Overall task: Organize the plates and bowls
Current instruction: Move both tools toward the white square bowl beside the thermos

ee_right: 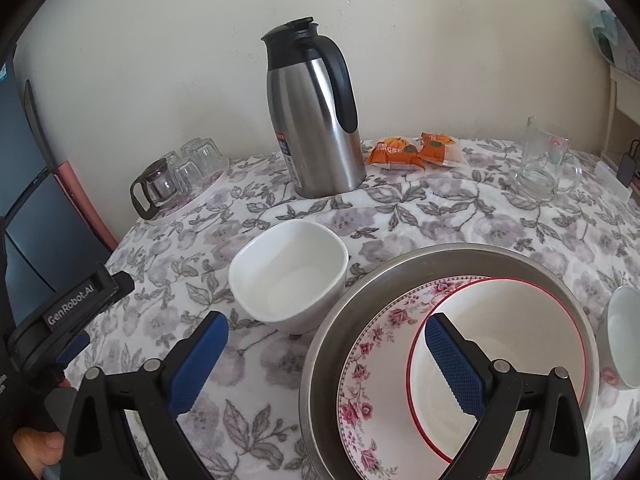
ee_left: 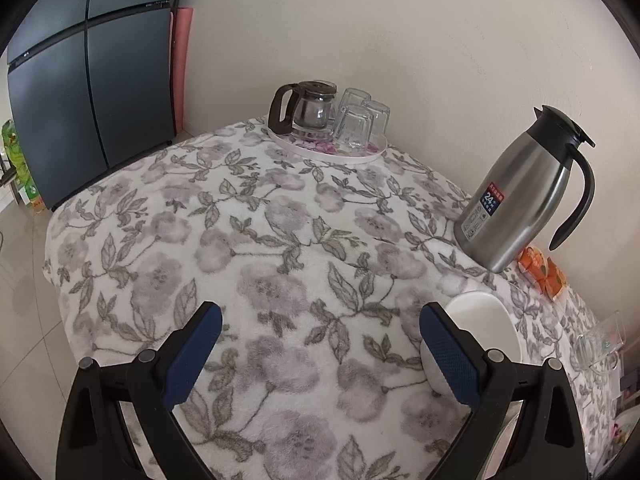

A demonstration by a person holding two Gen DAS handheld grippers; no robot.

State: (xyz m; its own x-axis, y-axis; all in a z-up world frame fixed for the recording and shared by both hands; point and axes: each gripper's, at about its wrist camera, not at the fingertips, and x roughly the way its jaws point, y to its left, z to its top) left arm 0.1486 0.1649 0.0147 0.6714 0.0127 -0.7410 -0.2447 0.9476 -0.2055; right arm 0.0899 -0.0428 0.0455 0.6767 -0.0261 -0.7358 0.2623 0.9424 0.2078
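A white square bowl (ee_right: 289, 276) stands upright on the floral cloth, left of a steel basin (ee_right: 400, 276). Inside the basin lies a rose-patterned plate (ee_right: 374, 352) with a red-rimmed white dish (ee_right: 516, 320) on it. Another white bowl (ee_right: 626, 336) shows at the right edge. My right gripper (ee_right: 326, 334) is open, its right finger over the red-rimmed dish and its left finger near the square bowl. My left gripper (ee_left: 320, 326) is open above bare cloth, with the white bowl (ee_left: 482, 326) just behind its right finger. The left gripper's body (ee_right: 68, 308) shows in the right wrist view.
A steel thermos jug (ee_right: 316, 120) stands at the back, with orange snack packets (ee_right: 416, 151) and a glass mug (ee_right: 546, 160) to its right. A tray (ee_left: 372, 151) holds a glass teapot and upturned glasses. A dark fridge (ee_left: 88, 92) stands beyond the table's left edge.
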